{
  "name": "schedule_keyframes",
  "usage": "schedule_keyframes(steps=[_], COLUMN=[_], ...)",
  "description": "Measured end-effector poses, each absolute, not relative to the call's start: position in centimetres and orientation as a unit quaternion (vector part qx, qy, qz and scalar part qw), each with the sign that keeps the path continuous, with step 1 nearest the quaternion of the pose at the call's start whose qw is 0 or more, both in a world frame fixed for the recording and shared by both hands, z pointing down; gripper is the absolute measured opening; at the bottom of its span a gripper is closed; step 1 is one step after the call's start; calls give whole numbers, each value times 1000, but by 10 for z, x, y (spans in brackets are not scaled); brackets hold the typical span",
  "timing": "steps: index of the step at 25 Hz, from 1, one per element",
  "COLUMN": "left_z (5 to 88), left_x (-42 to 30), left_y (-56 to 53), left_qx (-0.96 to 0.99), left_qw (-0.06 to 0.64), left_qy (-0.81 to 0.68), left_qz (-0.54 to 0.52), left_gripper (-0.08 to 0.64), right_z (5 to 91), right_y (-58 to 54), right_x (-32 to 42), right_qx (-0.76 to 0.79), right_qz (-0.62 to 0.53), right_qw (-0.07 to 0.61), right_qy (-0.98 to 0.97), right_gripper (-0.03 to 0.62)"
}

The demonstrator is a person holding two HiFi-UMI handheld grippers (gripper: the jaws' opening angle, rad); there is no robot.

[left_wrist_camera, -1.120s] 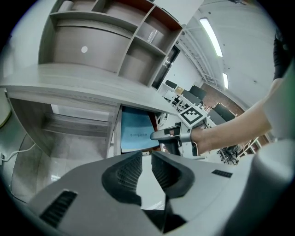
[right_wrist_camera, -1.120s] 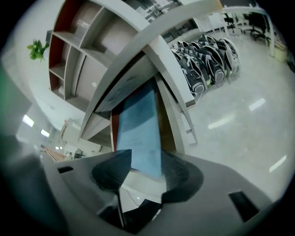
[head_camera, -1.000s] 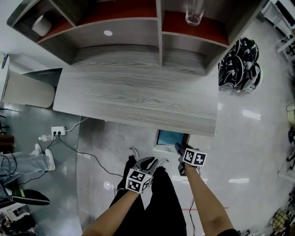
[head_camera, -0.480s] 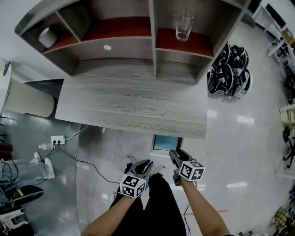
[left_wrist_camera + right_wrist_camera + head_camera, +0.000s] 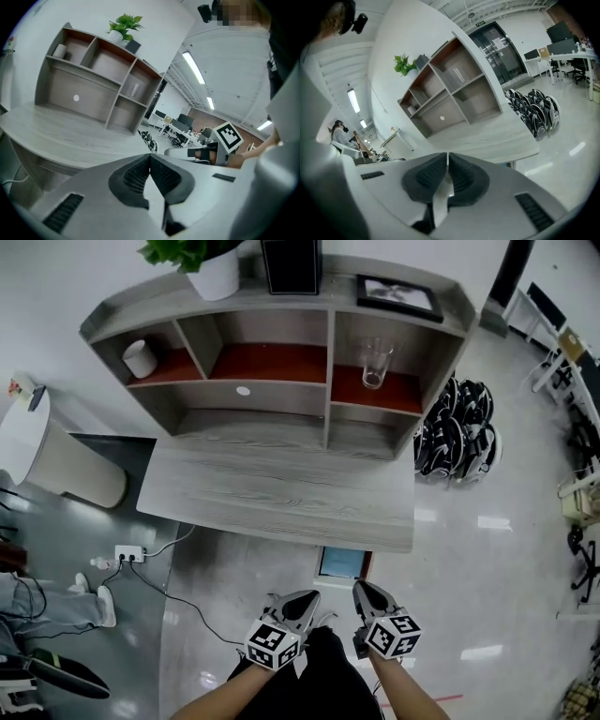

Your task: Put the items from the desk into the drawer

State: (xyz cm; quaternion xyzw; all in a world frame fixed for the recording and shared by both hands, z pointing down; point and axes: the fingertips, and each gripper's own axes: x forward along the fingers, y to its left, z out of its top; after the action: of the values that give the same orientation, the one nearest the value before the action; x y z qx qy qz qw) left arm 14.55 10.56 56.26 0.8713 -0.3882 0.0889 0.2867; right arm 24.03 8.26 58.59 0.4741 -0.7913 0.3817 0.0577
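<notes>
Both grippers held low in front of the person's body, short of the desk's (image 5: 281, 498) front edge, side by side and a little apart. Left gripper (image 5: 307, 597): in its own view the jaws are pressed together, ribbed pads meeting at the tips, nothing between them. Right gripper (image 5: 364, 589): its jaws have just been closing and now stand together with only a hairline slit between the pads, and nothing is caught in them. Under the desk's front edge, near its right corner, a small blue-lined rectangle shows, which looks like the drawer (image 5: 341, 562); both sets of jaws point toward it but sit clear of it. Along the desk's back edge stands a shelf unit (image 5: 330, 381). A clear glass (image 5: 375, 364) stands upright in its right red-floored compartment, and a white cup (image 5: 140, 359) sits in the far left one. On the unit's top are a potted plant (image 5: 214, 277) at the left, a dark box (image 5: 291, 263) beside it and a framed picture (image 5: 398, 296) lying toward the right corner. On the floor right of the desk is a heap of black-and-white gear (image 5: 455, 442). Left of the desk there is a power strip (image 5: 128, 553) with cables.
</notes>
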Motion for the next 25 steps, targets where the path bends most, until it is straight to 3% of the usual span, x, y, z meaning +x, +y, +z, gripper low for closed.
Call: schedule_keyframes(steps=[12,25], left_z=[417,346], left_x=[121,126], left_y=[77,67], left_qx=[897,926], left_qw=[139,87], left_qy=[-418,-367], left_qz=[32,-16], left_gripper=[12,12], right_z=[419,357], right_y=[77,89], right_x=[188,170], right_qx=[514,582], right_qz=[182,92], right_qw=[-2,3], right_qy=[-838,-808], right_gripper=[18,17])
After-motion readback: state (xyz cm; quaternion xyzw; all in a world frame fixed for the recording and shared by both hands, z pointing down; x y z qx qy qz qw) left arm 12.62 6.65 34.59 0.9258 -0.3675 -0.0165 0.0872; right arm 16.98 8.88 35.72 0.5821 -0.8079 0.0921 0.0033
